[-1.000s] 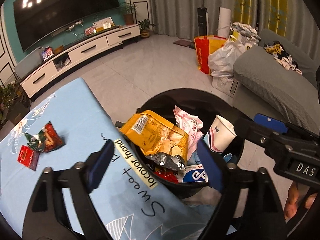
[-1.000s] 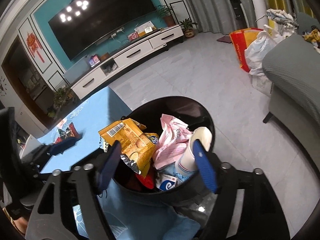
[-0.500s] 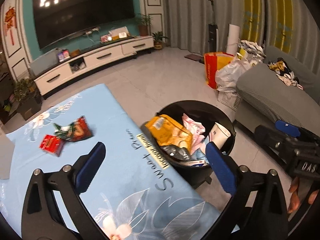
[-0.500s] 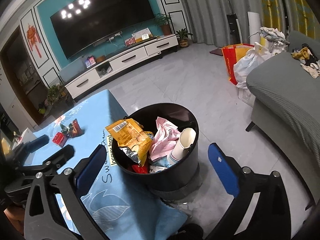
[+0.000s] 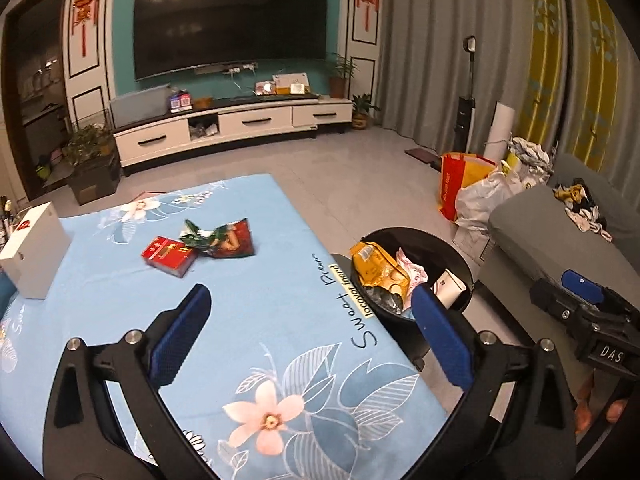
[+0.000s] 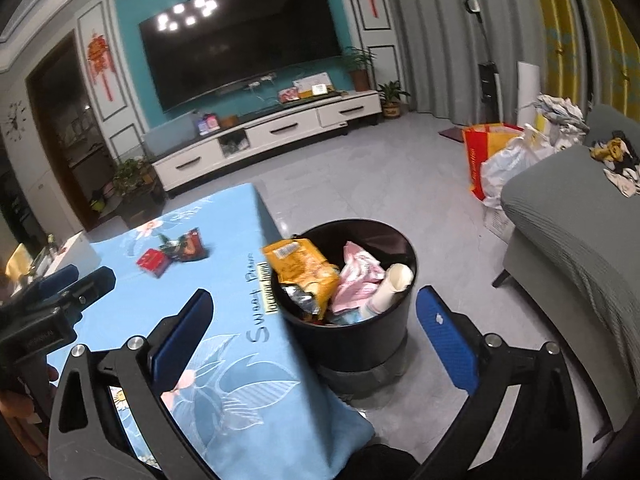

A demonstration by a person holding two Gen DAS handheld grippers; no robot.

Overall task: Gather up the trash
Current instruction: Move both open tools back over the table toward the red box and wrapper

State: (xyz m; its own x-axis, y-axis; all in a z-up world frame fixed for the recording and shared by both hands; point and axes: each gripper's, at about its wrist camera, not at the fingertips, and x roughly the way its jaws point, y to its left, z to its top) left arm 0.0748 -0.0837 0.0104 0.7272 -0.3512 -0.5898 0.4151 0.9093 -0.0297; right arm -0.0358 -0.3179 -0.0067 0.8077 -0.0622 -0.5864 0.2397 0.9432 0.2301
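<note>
Both grippers, left gripper (image 5: pixel 308 340) and right gripper (image 6: pixel 314 338), jaws spread wide, nothing between. Bin (image 6: pixel 362 338) base hidden behind table edge; contents overlap, partly unreadable. Red packet (image 5: pixel 169 255) and crumpled wrapper (image 5: pixel 224 239) lie on blue floral tablecloth (image 5: pixel 248 280), motion-blurred. Tiled floor, TV wall behind.

Both wrist cams tilt down, sharing table (image 5: pixel 280 280) & bin (image 6: pixel 352 336).

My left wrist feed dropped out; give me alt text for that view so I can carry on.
The left gripper hangs open and empty over a blue floral tablecloth, where a red box and a crumpled red snack wrapper lie side by side. A black trash bin stuffed with wrappers stands past the table's right edge.
</note>
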